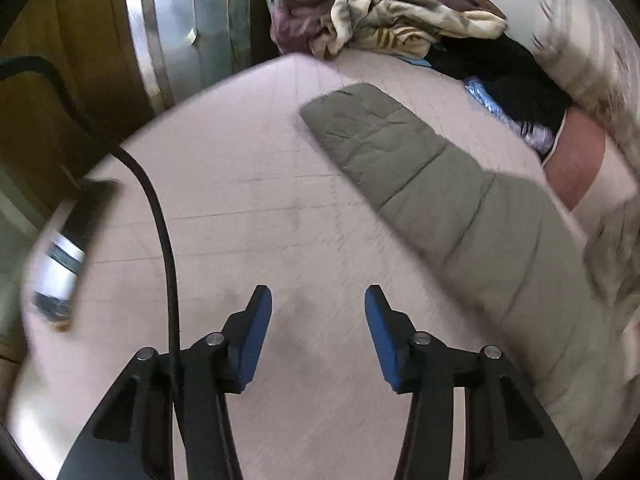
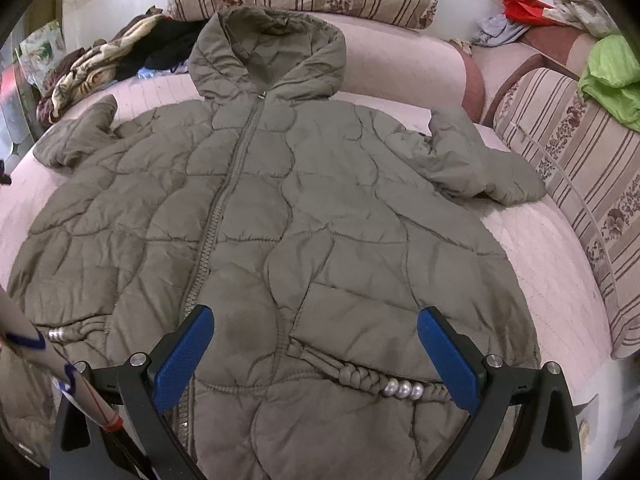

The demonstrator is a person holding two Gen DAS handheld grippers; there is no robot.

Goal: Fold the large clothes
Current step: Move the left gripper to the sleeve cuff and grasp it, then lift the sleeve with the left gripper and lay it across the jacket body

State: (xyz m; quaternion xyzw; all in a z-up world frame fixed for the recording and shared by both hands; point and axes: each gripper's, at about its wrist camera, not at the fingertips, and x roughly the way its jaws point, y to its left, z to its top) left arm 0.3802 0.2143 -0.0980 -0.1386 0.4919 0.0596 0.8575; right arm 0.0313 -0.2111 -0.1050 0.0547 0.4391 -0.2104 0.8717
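Note:
An olive quilted hooded jacket point(image 2: 304, 208) lies flat, front up and zipped, on a pale pink bed cover point(image 2: 552, 272). Its hood points away from me and both sleeves are spread out. My right gripper point(image 2: 316, 344) is open and empty above the jacket's lower front, near a braided trim with pearls point(image 2: 404, 390). My left gripper point(image 1: 318, 320) is open and empty over the bare pink cover point(image 1: 240, 200). In the left wrist view one jacket sleeve point(image 1: 420, 168) lies to the right of the gripper.
A heap of blankets and dark clothes point(image 1: 384, 20) lies at the bed's far corner. Striped cushions point(image 2: 568, 152) line the right and far sides. A green cloth point(image 2: 612, 76) and a red one point(image 2: 520, 6) lie at the right. A black cable point(image 1: 160, 216) crosses the left.

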